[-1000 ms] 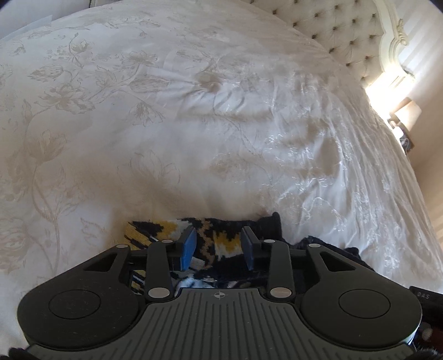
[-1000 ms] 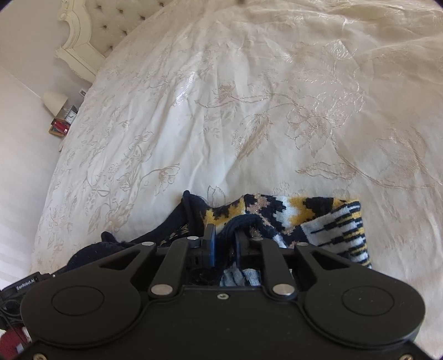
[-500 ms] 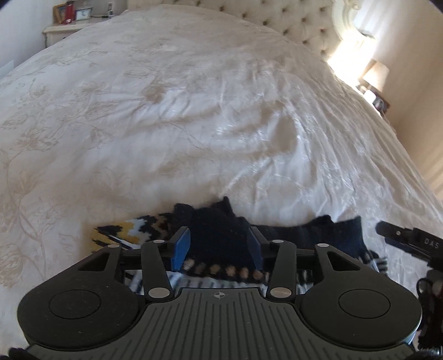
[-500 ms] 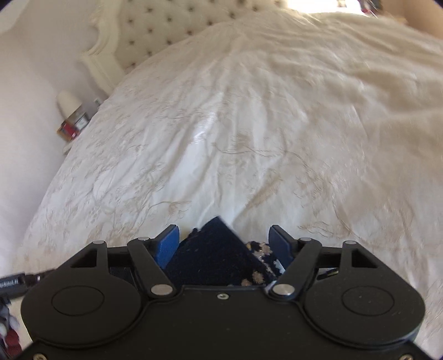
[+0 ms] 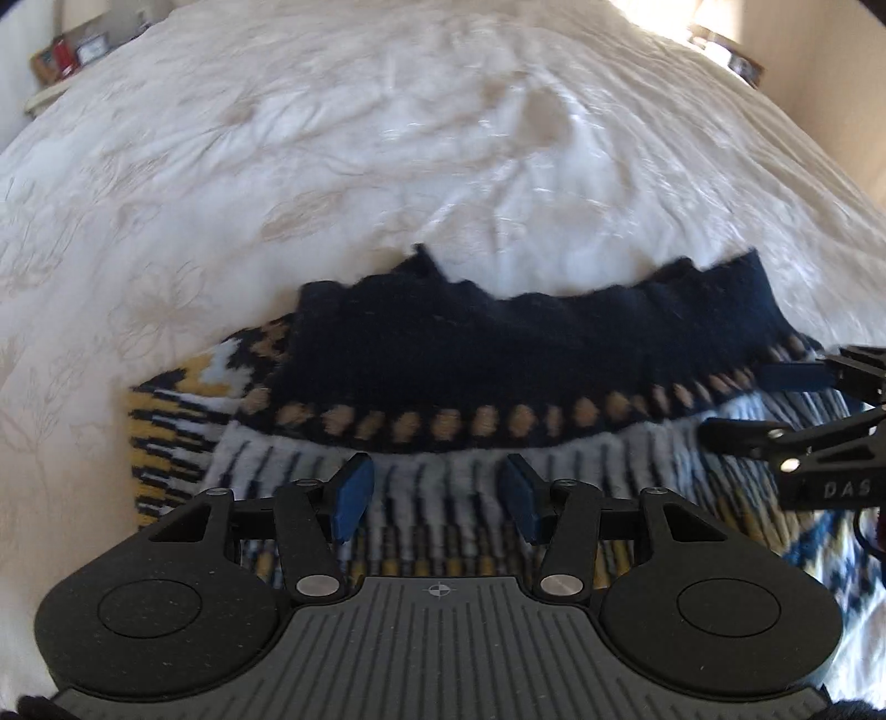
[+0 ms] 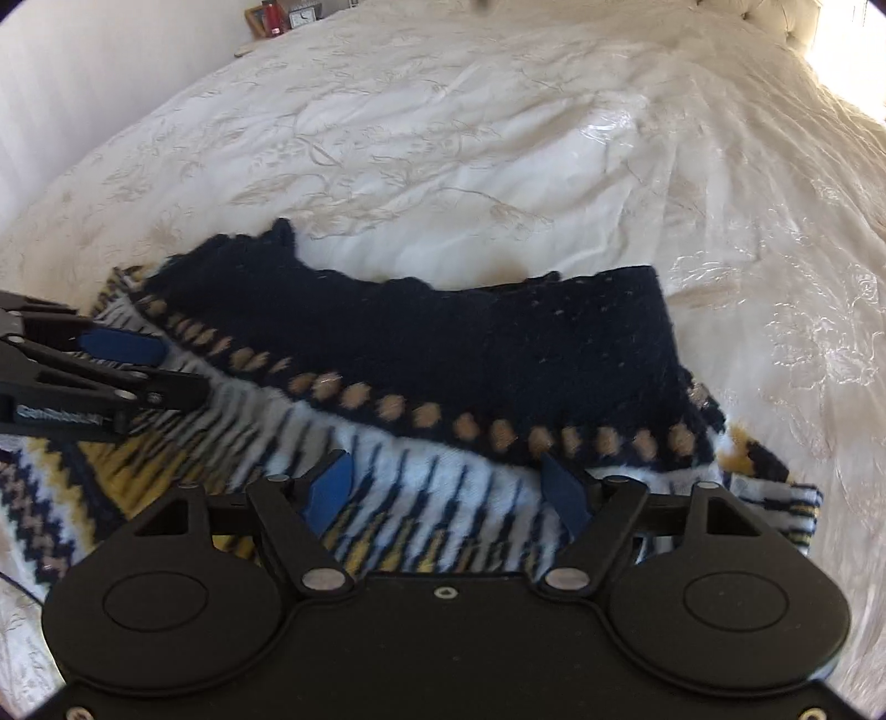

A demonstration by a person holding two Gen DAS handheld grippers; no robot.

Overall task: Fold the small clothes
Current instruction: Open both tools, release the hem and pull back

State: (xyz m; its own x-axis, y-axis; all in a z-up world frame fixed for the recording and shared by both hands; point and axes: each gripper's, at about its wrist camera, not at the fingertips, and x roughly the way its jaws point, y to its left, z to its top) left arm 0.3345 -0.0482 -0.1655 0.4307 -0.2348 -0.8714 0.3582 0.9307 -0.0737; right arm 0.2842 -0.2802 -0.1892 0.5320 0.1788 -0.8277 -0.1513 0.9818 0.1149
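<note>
Nearest, the left tool (image 5: pixel 434 498) hangs over the white-and-navy striped part of the knitted sweater (image 5: pixel 498 354), its blue pads apart with nothing clamped between them. The right tool (image 6: pixel 446 490) has just been opening; its jaws stand wide and empty above the same stripes. The sweater lies on the bed (image 6: pixel 498 138), a navy band with tan dots folded over the patterned part. No containers show. Beyond the sweater's ragged far edge, open white embroidered bedspread (image 5: pixel 387 138) stretches away, with a nightstand (image 6: pixel 277 16) far off.
</note>
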